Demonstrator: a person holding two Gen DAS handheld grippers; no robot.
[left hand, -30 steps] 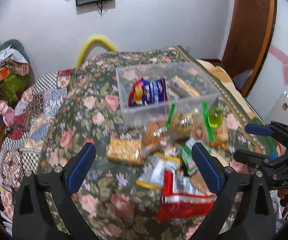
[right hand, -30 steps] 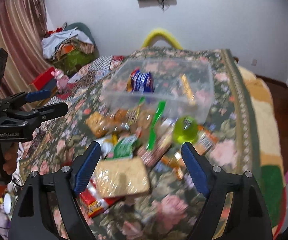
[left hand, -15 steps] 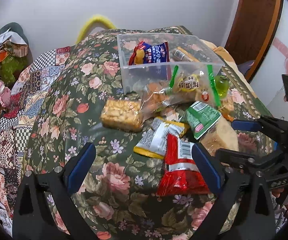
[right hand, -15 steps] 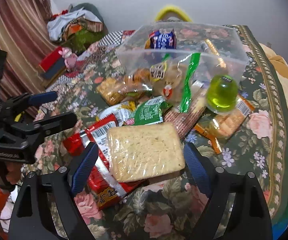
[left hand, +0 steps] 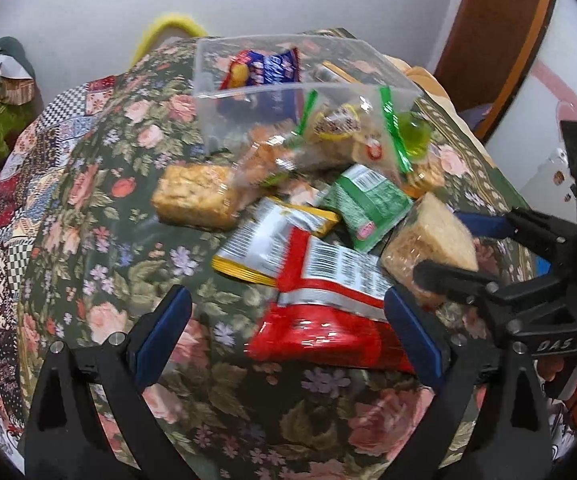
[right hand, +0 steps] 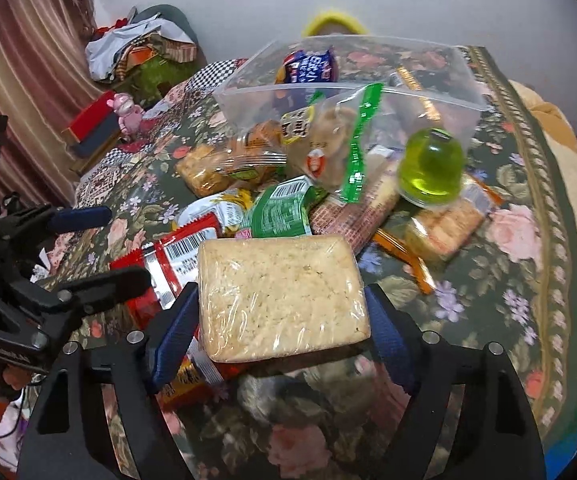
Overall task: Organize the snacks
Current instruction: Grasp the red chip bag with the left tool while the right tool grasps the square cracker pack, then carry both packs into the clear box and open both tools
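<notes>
A pile of snack packets lies on a floral cloth in front of a clear plastic bin (left hand: 248,76) that holds a blue chip bag (left hand: 264,72). My right gripper (right hand: 284,320) is open, with its fingers on either side of a wrapped pale rice cracker block (right hand: 280,296); the block also shows in the left wrist view (left hand: 428,240). My left gripper (left hand: 284,336) is open, its fingers astride the near end of a red packet (left hand: 320,312). A silver-yellow packet (left hand: 264,240) and a green packet (left hand: 368,204) lie just beyond it.
A green jelly cup (right hand: 432,168), a zip bag of snacks (right hand: 328,148) and cracker packs (right hand: 224,164) lie near the bin. Piled clothes (right hand: 136,48) and a pink toy (right hand: 126,114) are at the left. A wooden door (left hand: 496,36) stands at the right.
Both grippers have moved down and forward to the pile. The right gripper's fingers now flank the rice cracker block and the left's flank the red packet.
</notes>
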